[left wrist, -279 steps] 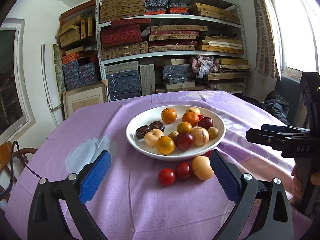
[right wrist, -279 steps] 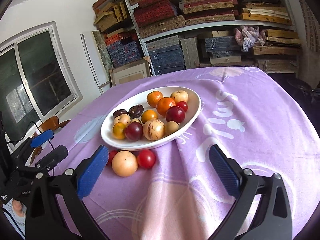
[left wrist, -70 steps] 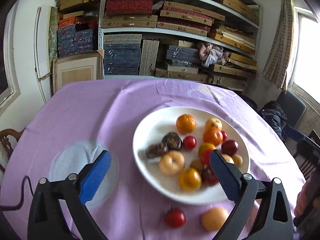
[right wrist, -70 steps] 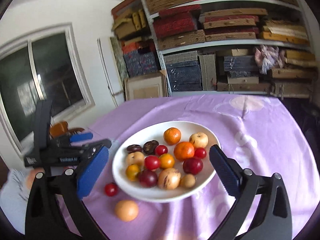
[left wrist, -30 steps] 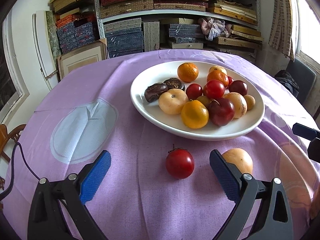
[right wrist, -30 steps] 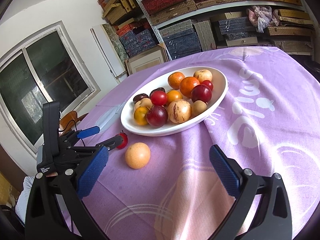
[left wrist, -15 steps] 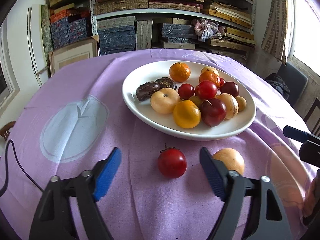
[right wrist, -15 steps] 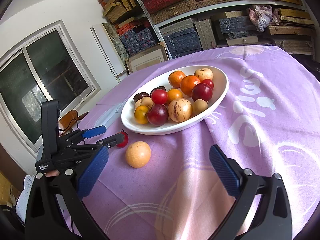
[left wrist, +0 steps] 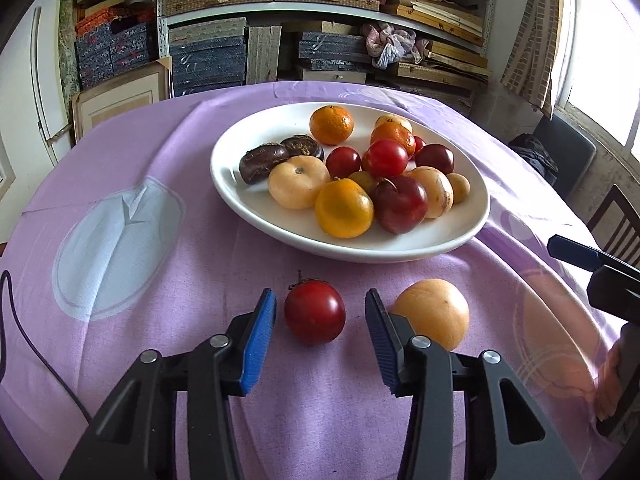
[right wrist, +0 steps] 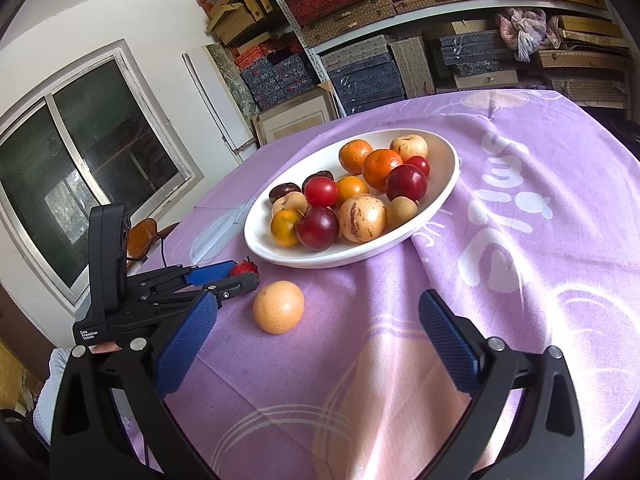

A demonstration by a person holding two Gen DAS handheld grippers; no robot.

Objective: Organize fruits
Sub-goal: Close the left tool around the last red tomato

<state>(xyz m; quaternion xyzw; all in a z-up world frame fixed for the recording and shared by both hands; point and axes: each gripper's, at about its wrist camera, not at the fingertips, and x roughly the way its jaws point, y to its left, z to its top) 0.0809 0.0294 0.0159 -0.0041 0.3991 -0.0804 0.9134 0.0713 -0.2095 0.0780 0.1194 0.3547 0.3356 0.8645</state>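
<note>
On the worktop (left wrist: 168,248), under its purple cloth, sits a big white plate (left wrist: 256,200) heaped with oranges, plums, tomatoes and other fruit. Two fruits lie on the cloth just in front of the plate: a pale orange round fruit (left wrist: 434,312) and, beside it, a smaller red tomato (left wrist: 315,312) with a little stem. The left claw (left wrist: 320,332) has just been closing around the tomato. A second ago its blue pads were spread wide; now they stand close on each side of it, with the tomato between them. There are small gaps on both sides, so the pads are not squeezing it yet. The right claw (right wrist: 316,344) hangs wide open over the cloth and holds nothing; the pale orange fruit lies near its left pad. I think this means the tomato is the next fruit to go onto the plate. The claw needs to close a bit more, then lift. The pale orange fruit touches nothing and waits its turn.
</note>
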